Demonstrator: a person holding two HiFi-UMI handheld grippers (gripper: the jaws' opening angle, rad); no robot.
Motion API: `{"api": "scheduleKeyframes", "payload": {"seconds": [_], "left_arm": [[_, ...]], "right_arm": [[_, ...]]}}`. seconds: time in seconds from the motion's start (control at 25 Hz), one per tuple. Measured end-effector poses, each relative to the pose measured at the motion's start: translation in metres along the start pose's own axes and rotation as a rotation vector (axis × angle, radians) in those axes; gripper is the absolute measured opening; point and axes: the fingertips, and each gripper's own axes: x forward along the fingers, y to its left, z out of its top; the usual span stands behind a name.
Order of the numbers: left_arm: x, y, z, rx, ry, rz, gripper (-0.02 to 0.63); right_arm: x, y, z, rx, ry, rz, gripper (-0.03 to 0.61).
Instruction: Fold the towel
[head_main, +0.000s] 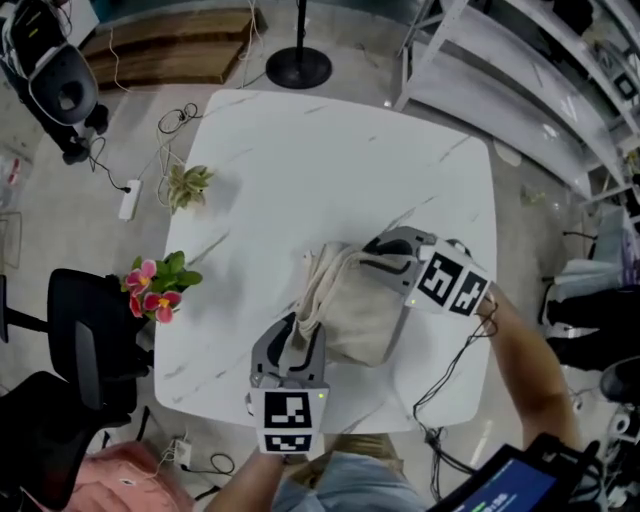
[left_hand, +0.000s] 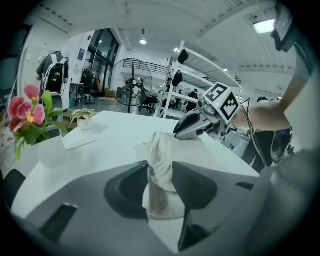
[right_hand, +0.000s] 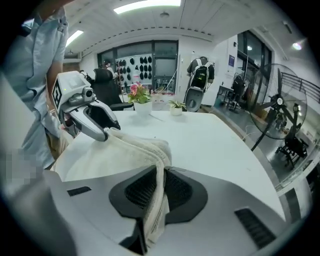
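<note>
A cream towel (head_main: 350, 310) lies bunched on the white table (head_main: 300, 150) toward its near edge, pulled up into a ridge between my two grippers. My left gripper (head_main: 297, 335) is at the ridge's near end. In the left gripper view the towel (left_hand: 161, 165) stands as a thick roll that fills the gap between the jaws and touches both. My right gripper (head_main: 368, 256) is at the far right end, shut on a thin fold of the towel (right_hand: 156, 200) that hangs through its jaws. Each gripper sees the other across the cloth: the right gripper (left_hand: 184, 131) and the left gripper (right_hand: 105, 132).
A pot of pink flowers (head_main: 155, 285) stands at the table's left edge, and a small green plant (head_main: 187, 185) stands farther back. A black chair (head_main: 80, 350) is left of the table, a round stand base (head_main: 298, 68) behind it, and metal shelving (head_main: 520, 80) at the right.
</note>
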Motion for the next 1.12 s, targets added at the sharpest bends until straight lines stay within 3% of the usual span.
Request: {"api": "scheduleKeyframes", "payload": {"seconds": [0.04, 0.16, 0.36, 0.56, 0.76, 0.96, 1.12], "left_arm": [[0.001, -0.001, 0.001, 0.025, 0.004, 0.008, 0.125], [-0.006, -0.009, 0.008, 0.035, -0.010, -0.007, 0.082], [-0.022, -0.009, 0.008, -0.176, -0.013, -0.068, 0.080], [-0.020, 0.006, -0.009, -0.284, 0.018, -0.059, 0.080], [-0.022, 0.023, -0.024, -0.383, 0.020, -0.035, 0.080], [-0.014, 0.035, -0.034, -0.519, 0.021, -0.046, 0.079], [-0.011, 0.033, -0.039, -0.537, 0.036, -0.051, 0.078]], "right_arm": [[-0.001, 0.000, 0.002, -0.011, -0.016, -0.003, 0.050], [-0.020, -0.001, 0.021, -0.034, -0.128, -0.008, 0.041], [-0.042, -0.001, 0.055, -0.051, -0.237, -0.029, 0.041], [-0.007, 0.000, 0.073, -0.077, -0.211, 0.012, 0.044], [0.051, 0.000, 0.059, -0.083, -0.086, 0.076, 0.044], [0.081, -0.002, 0.040, 0.009, -0.009, 0.093, 0.043], [0.039, -0.022, 0.064, 0.096, -0.076, 0.025, 0.200]]}}
